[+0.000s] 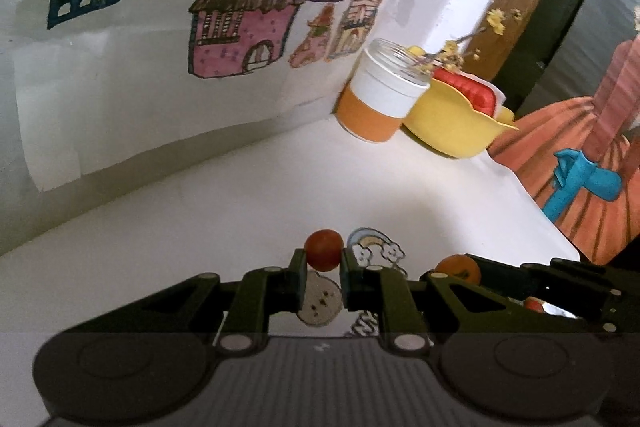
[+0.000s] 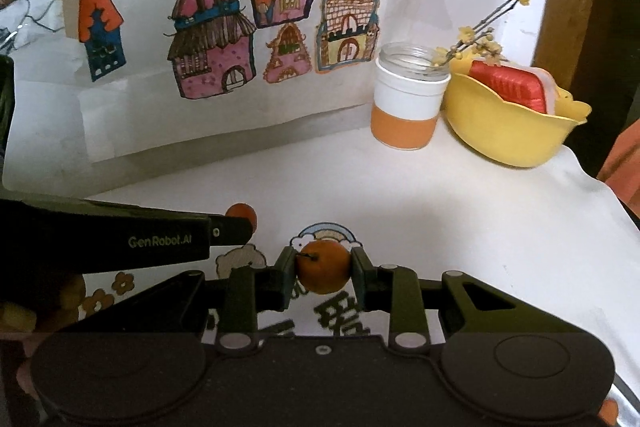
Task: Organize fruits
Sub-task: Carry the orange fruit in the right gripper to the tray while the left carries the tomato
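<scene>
In the left wrist view, the left tool (image 1: 323, 269) holds a small red fruit (image 1: 324, 249) between its two fingers, closed just to the width of the fruit, above the white table (image 1: 248, 195). Under the fingers lie stickers: a rainbow sticker (image 1: 374, 247) and a round pale one, which is partly covered by the tool, so its drawing is hard to read. At the right, the right tool (image 1: 464, 273) enters the picture from the side with an orange fruit (image 1: 460, 267), of which only the upper part shows. A small red patch further right, behind the linkage, cannot be identified. At the back stand a jar (image 1: 380, 99) with a white and orange band and a yellow bowl (image 1: 452, 127), touching each other; a red thing lies in the bowl, partly hidden by its rim. In the right wrist view, the right tool (image 2: 323, 273) grips the orange fruit (image 2: 323, 273) with a short dark stem, its fingers closed on both sides of it, over the rainbow sticker (image 2: 326, 233). The left tool (image 2: 240, 223) comes from the left edge; only a part of the red fruit (image 2: 242, 213) is seen behind its tip. The jar (image 2: 406, 107) holds thin twigs with yellow flowers (image 2: 492, 27), and the yellow bowl (image 2: 508, 135) stands just beside it. Coloured house drawings (image 2: 216, 39) cover the wall. The printed letters on the table below the tool are cut off and not readable.
</scene>
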### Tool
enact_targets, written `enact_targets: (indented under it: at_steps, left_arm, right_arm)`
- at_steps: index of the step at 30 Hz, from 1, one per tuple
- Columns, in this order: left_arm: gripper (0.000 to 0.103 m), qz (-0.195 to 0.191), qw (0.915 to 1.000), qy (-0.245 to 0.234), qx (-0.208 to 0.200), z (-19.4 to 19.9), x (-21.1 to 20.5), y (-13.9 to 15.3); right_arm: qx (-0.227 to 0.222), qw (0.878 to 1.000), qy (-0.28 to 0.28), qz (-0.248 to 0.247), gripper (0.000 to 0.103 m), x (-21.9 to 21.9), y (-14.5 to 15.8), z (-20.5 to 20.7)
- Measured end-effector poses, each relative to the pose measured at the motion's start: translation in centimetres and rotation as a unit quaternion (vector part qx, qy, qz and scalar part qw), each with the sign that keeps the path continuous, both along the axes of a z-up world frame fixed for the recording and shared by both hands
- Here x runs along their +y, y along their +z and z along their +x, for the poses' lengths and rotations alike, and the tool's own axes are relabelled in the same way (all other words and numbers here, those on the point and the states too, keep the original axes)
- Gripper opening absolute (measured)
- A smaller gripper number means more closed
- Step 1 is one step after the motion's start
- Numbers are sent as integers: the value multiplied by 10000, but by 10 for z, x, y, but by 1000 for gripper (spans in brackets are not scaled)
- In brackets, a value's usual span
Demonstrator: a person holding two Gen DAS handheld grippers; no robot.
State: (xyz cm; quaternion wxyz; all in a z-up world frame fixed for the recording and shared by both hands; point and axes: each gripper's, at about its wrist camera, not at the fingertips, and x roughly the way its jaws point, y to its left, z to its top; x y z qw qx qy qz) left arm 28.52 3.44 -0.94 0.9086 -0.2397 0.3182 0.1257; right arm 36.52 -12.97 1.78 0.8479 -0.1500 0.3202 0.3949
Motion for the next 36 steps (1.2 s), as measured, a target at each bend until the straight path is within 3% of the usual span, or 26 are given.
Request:
enact_targets:
  at_steps: [14, 25, 30, 36]
  left_arm:
    - [14, 49, 9995, -314, -15, -19, -26, 4]
    - [15, 441, 9975, -552, 100, -26, -16, -15]
    - [27, 608, 9948, -823, 5, -13, -18, -14]
    - [34, 829, 9906, -1092, -46, -1, -28, -12]
  right_arm:
    - [-25, 9996, -282, 31, 31, -39, 7, -40]
    - [64, 9994, -326, 72, 31, -45, -4, -46]
    - [120, 9994, -307, 56, 31, -39, -9, -39]
    - [149, 9995, -280, 61, 31, -34, -12, -32]
